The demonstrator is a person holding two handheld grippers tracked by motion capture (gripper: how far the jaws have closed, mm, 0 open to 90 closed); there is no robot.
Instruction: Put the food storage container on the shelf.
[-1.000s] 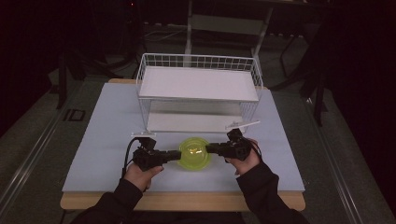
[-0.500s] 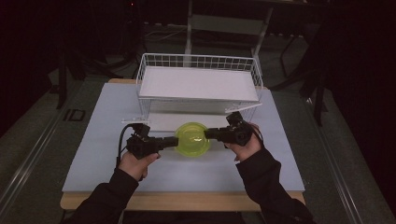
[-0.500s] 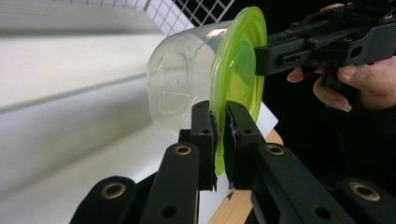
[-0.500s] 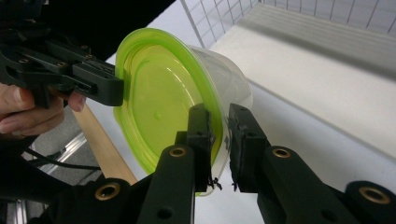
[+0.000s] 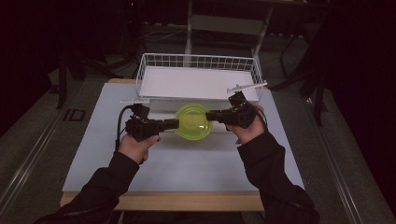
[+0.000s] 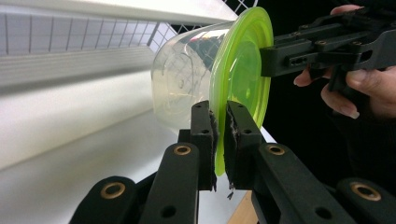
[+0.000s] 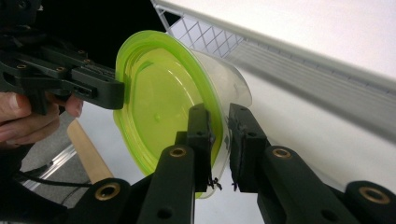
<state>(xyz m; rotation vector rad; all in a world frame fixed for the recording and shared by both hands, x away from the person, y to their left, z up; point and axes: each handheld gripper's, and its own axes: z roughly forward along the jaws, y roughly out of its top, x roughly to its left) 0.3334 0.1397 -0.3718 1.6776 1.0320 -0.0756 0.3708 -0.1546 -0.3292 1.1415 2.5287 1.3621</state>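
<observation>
A clear plastic tub with a lime-green lid point(image 5: 192, 121) hangs above the white table top, held from both sides by its rim. My left gripper point(image 5: 175, 123) is shut on the lid's left edge; in the left gripper view its jaws pinch the green rim point(image 6: 218, 140) of the tub point(image 6: 187, 79). My right gripper point(image 5: 209, 115) is shut on the opposite edge, and the right gripper view shows its jaws clamped over the lid's rim point(image 7: 220, 140) with the lid point(image 7: 159, 102) facing the camera. Each gripper view also shows the other gripper point(image 6: 268, 58) point(image 7: 119, 91) on the far rim.
A white wire basket point(image 5: 198, 63) with a flat white floor stands right behind the tub. The white table top point(image 5: 187, 163) reaches to a wooden front edge point(image 5: 163, 201). Dark floor and stands surround the table.
Both grippers have lifted the tub off the table and carried it farther from the person, towards the basket. The grip on each side is unchanged.
</observation>
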